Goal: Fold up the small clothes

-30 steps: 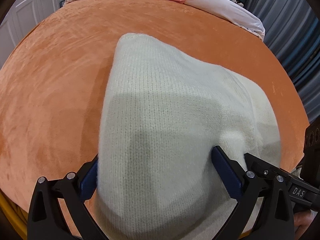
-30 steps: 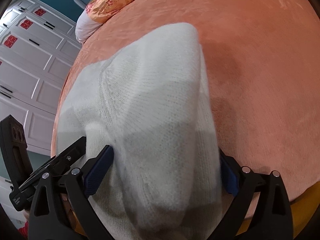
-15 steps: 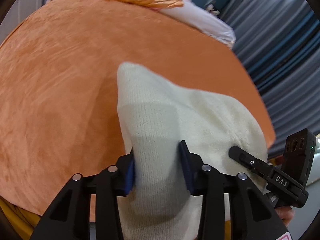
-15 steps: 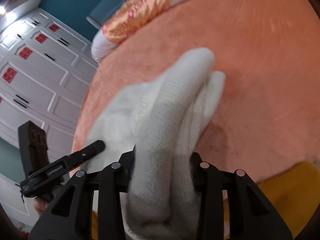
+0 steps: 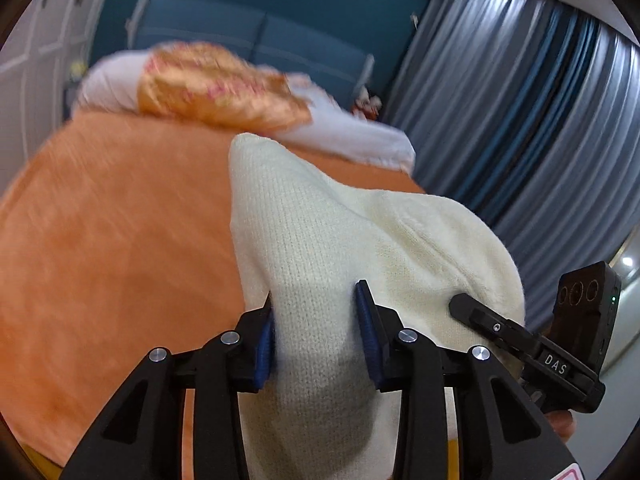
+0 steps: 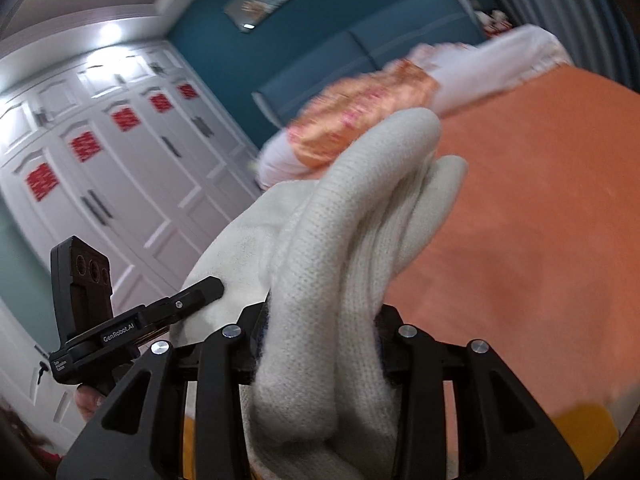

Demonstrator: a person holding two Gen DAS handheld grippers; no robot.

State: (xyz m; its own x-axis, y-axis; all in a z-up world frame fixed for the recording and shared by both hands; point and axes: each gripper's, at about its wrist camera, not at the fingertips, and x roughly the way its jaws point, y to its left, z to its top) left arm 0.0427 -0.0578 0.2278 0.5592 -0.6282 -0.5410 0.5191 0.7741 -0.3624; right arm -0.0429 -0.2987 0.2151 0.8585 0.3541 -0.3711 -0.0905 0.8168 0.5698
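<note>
**Lifting One Cream Knit Off an Orange Bed**

Filling both views, one orange bedspread [image 5: 104,248] lies below a single cream knitted garment [image 5: 360,232], which hangs bunched between two grippers. White wardrobe doors [image 6: 120,168] and grey-blue curtains [image 5: 520,120] flank the bed; one orange floral pillow [image 5: 216,88] rests on white bedding [image 5: 360,136]. The left gripper [image 5: 316,328] and right gripper [image 6: 320,332] each clamp a fold, jaws narrowed on the wool.
</note>
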